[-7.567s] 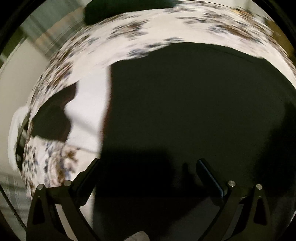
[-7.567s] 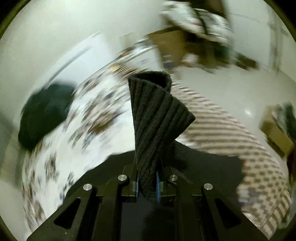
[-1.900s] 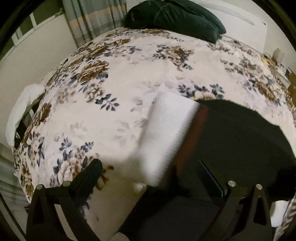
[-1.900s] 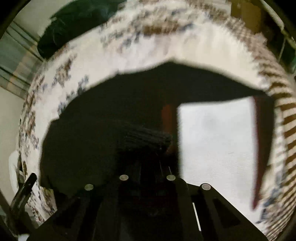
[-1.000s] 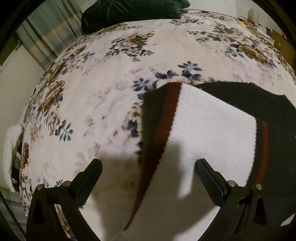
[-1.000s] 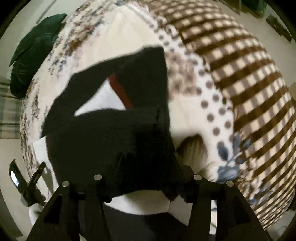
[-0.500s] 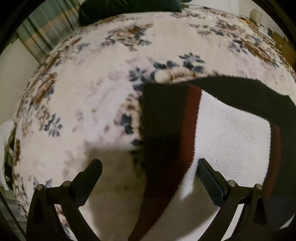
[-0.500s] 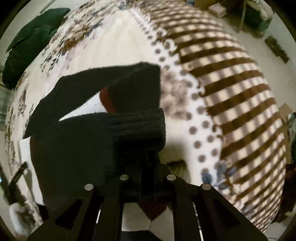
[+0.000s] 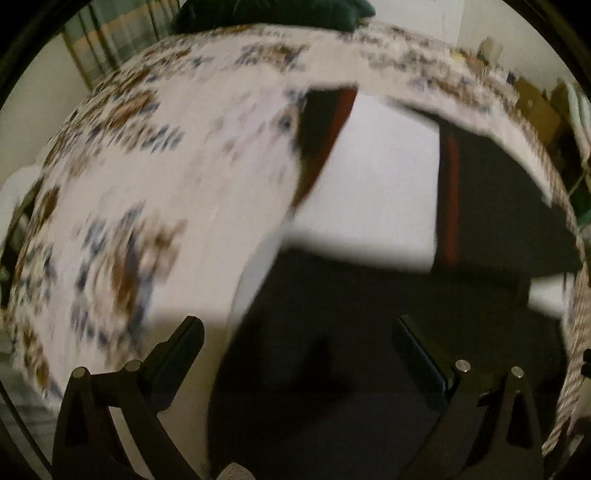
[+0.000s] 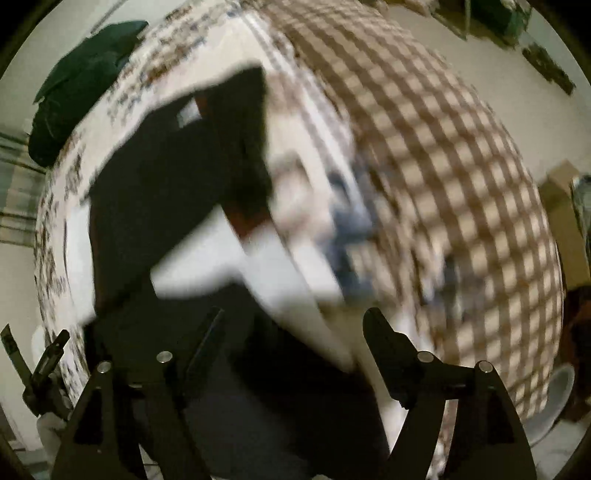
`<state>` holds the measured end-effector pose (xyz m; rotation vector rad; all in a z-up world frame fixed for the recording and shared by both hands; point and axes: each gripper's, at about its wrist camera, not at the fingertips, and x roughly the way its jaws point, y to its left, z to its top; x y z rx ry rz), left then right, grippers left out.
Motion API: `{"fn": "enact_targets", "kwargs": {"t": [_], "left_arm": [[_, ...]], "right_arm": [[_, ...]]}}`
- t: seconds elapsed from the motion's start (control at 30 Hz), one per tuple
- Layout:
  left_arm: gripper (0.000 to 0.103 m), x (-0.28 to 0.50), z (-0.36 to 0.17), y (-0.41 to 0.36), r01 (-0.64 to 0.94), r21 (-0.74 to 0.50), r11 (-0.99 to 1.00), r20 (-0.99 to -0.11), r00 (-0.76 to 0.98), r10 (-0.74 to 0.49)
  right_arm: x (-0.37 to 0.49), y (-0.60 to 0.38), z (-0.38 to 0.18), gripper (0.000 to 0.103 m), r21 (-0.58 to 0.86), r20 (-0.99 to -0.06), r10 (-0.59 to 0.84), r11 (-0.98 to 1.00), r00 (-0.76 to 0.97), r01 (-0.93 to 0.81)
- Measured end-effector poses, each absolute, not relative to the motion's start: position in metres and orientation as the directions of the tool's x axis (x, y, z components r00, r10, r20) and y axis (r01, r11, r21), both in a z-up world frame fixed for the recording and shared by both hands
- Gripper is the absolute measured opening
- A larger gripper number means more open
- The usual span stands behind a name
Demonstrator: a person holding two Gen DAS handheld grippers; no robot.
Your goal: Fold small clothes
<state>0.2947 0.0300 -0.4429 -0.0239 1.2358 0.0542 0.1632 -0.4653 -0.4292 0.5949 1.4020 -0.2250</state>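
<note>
A small knit sweater [image 9: 384,177], black and white with dark red stripes, lies on the floral bed cover [image 9: 155,177]. A black part is folded over its near half [image 9: 362,332]. My left gripper [image 9: 295,343] is open and empty just above that black part. In the right wrist view the same sweater [image 10: 177,192] lies on the bed, blurred by motion. My right gripper [image 10: 295,332] is open and empty over its near white and black edge.
A dark green pillow [image 9: 273,14] lies at the head of the bed and also shows in the right wrist view [image 10: 85,81]. A brown checked blanket [image 10: 424,166] covers the bed right of the sweater. Curtains [image 9: 110,40] hang beyond the bed. The floor lies past the bed edges.
My right gripper has opened and let go of the black ribbed edge it held half a second ago. Both views have pulled back and are blurred by motion. The left gripper stays open.
</note>
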Motion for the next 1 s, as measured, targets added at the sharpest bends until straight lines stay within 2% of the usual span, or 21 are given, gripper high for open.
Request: {"fn": "enact_targets", "kwargs": {"t": [0.17, 0.37, 0.7, 0.77, 0.8, 0.83, 0.87, 0.9, 0.93, 0.97, 1.0], "left_arm": [[0.103, 0.224, -0.485, 0.051, -0.062, 0.011, 0.998, -0.979, 0.201, 0.024], [0.103, 0.175, -0.522, 0.071, -0.078, -0.008, 0.997, -0.991, 0.134, 0.003], [0.103, 0.152, -0.55, 0.081, -0.095, -0.126, 0.988, -0.985, 0.134, -0.112], [0.098, 0.149, -0.555, 0.081, -0.111, -0.161, 0.981, -0.98, 0.137, -0.146], [0.092, 0.148, -0.555, 0.081, -0.112, -0.167, 0.98, -0.979, 0.137, -0.151], [0.081, 0.146, -0.554, 0.079, -0.108, -0.164, 0.981, -0.978, 0.147, -0.148], [0.072, 0.144, -0.552, 0.078, -0.101, -0.169, 0.98, -0.975, 0.162, -0.151], [0.039, 0.141, -0.547, 0.075, -0.088, -0.173, 0.981, -0.971, 0.185, -0.154], [0.015, 0.138, -0.544, 0.073, -0.075, -0.183, 0.98, -0.967, 0.193, -0.166], [0.012, 0.138, -0.542, 0.071, -0.063, -0.213, 0.975, -0.96, 0.198, -0.197], [0.011, 0.137, -0.536, 0.068, -0.06, -0.22, 0.974, -0.957, 0.208, -0.204]], "right_arm": [[0.073, -0.458, -0.457, 0.078, 0.245, -0.969, 0.214, 0.8, 0.121, 0.548], [0.001, -0.445, -0.484, 0.078, 0.241, -0.968, 0.237, 0.772, 0.087, 0.588], [-0.05, -0.426, -0.524, 0.078, 0.284, -0.954, 0.28, 0.716, 0.11, 0.638], [-0.055, -0.42, -0.522, 0.074, 0.299, -0.951, 0.28, 0.71, 0.134, 0.637], [-0.057, -0.417, -0.521, 0.065, 0.306, -0.948, 0.285, 0.711, 0.14, 0.633], [-0.059, -0.412, -0.521, 0.06, 0.31, -0.947, 0.291, 0.713, 0.138, 0.629], [-0.06, -0.408, -0.521, 0.049, 0.32, -0.943, 0.302, 0.714, 0.137, 0.622], [-0.057, -0.399, -0.522, 0.033, 0.323, -0.942, 0.309, 0.718, 0.133, 0.617], [-0.058, -0.395, -0.522, 0.026, 0.331, -0.938, 0.319, 0.719, 0.134, 0.611], [-0.058, -0.392, -0.521, 0.018, 0.354, -0.93, 0.337, 0.713, 0.147, 0.605], [-0.058, -0.386, -0.519, 0.017, 0.359, -0.929, 0.338, 0.713, 0.154, 0.602]]}}
